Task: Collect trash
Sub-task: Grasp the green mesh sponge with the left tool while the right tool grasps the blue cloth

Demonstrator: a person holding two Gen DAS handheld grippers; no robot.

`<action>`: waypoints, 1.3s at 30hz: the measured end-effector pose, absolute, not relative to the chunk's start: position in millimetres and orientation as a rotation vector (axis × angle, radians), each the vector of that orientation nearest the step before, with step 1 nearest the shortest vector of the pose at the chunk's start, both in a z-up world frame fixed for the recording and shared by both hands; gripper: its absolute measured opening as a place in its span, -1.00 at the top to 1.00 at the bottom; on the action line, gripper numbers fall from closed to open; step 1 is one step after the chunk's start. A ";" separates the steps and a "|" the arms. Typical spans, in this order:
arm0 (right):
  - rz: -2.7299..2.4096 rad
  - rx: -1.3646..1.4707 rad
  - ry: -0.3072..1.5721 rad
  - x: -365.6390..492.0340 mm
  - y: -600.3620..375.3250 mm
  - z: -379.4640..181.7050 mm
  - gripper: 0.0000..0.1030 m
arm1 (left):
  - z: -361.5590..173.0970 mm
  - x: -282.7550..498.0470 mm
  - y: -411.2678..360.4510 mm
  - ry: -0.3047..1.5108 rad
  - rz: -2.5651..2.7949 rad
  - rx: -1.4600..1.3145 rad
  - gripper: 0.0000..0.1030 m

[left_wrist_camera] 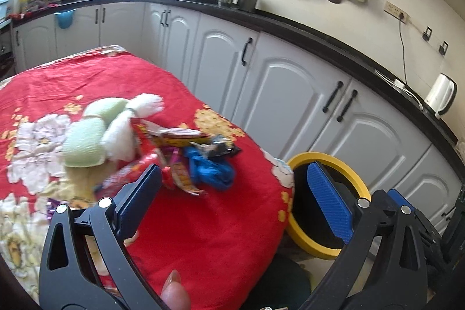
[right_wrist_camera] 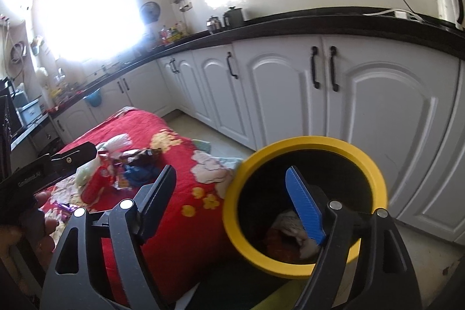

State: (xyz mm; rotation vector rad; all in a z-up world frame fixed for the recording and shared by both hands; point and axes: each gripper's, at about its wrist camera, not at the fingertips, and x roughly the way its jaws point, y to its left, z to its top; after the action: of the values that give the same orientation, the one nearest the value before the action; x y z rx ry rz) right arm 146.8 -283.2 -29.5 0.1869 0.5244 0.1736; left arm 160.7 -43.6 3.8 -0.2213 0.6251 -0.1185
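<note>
Left wrist view shows a kitchen with a long run of white cabinets [left_wrist_camera: 305,95] under a black countertop [left_wrist_camera: 290,19], utensils hanging on the tiled wall and a white kettle [left_wrist_camera: 440,93] at the far right. Bright window light washes out the far end of the room.

Nearer, a table is covered by a red floral cloth [left_wrist_camera: 203,222]. Just beside its right edge, lower down, stands a yellow-rimmed bin [left_wrist_camera: 364,191] with a dark inside. From the right wrist view, the bin [right_wrist_camera: 375,167] already holds some crumpled pieces at the bottom.

A heap of trash [left_wrist_camera: 197,159] lies on the cloth: shiny snack wrappers, a crumpled blue bag [left_wrist_camera: 212,167] and a dark wrapper, touching one another. A pale green and white knitted item [left_wrist_camera: 101,130] lies next to the heap, blurred.

Both tools are empty. The left gripper [left_wrist_camera: 238,199] has its jaws spread wide, hovering near the heap but not touching it. The right gripper [right_wrist_camera: 232,202] is also spread wide, with one finger over the bin's mouth.

Judging by this, the task is partway through: a drop seems just made, and a fresh pickup is due. The next move likely calls for lowering the left gripper over one wrapper and closing on it without dragging the cloth.
</note>
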 end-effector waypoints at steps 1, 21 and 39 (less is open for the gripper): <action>0.179 0.183 0.524 146.9 -280.8 -29.3 -0.46 | 4.3 159.9 -37.3 0.623 -0.106 -0.221 -0.79; 0.359 0.052 0.585 183.0 -171.0 -36.0 -0.47 | 10.9 165.9 73.5 0.603 0.063 -0.290 -0.79; 0.398 0.064 0.766 253.2 -128.2 -79.4 -0.25 | -35.1 253.9 147.4 0.836 0.137 -0.358 -0.78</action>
State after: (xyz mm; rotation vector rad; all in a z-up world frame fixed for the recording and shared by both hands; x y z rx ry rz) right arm 253.2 -128.2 -79.4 0.0638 0.7659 0.3980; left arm 253.9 147.4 -35.1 -0.3578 0.8358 0.1369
